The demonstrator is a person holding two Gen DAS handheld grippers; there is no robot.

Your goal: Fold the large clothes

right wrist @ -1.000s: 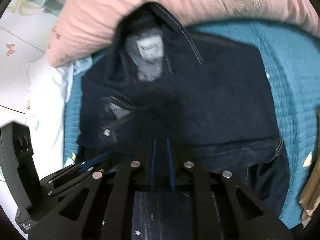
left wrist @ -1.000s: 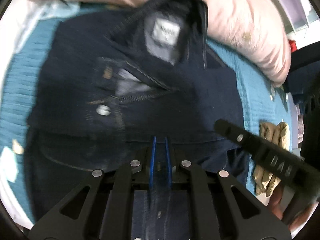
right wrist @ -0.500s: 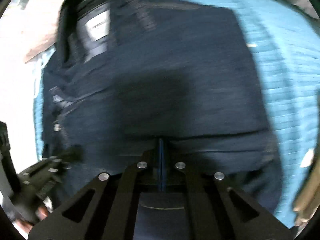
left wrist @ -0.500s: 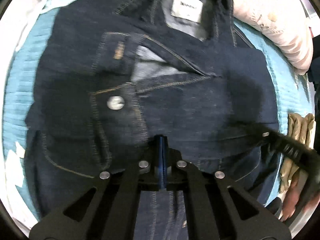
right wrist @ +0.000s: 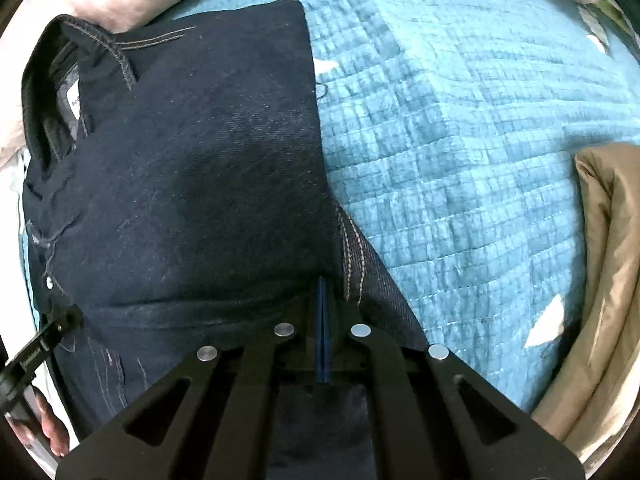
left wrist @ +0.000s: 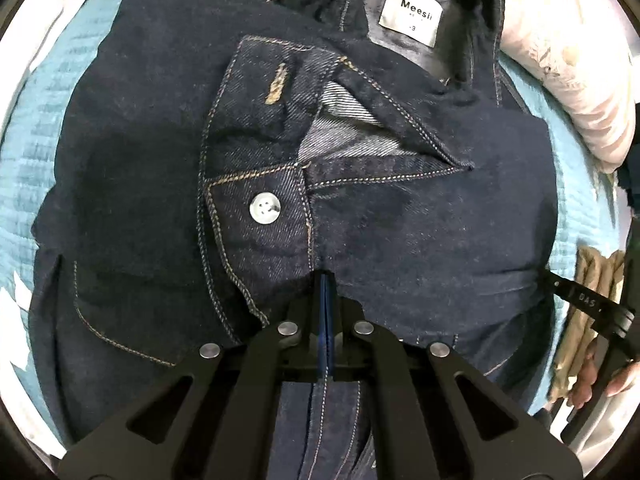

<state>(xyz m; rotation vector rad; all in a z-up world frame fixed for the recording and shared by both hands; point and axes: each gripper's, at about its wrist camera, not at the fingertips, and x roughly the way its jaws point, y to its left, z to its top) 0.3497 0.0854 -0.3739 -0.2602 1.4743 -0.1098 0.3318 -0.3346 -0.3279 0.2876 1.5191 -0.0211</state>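
Dark denim jacket [left wrist: 400,220] lies part-folded on the teal quilted bed cover [right wrist: 460,120], collar and white label [left wrist: 410,14] at 12 o'clock in the left wrist view, pale button [left wrist: 264,209] near centre. Left gripper [left wrist: 326,280] points steeply down, fingers pressed together at the jacket's near fold at 6 o'clock; whether cloth is pinched between them cannot be told. Right gripper [right wrist: 321,284] points straight down, fingers likewise together, at the jacket's right near corner beside a stitched seam; grip on cloth unclear too. The jacket stretches from both grippers toward 12 o'clock, long axis near-to-far. Each holds its own side, so the next fold likely carries the hem toward the collar. Tan garment [right wrist: 600,260] lies at 3 o'clock, well apart.
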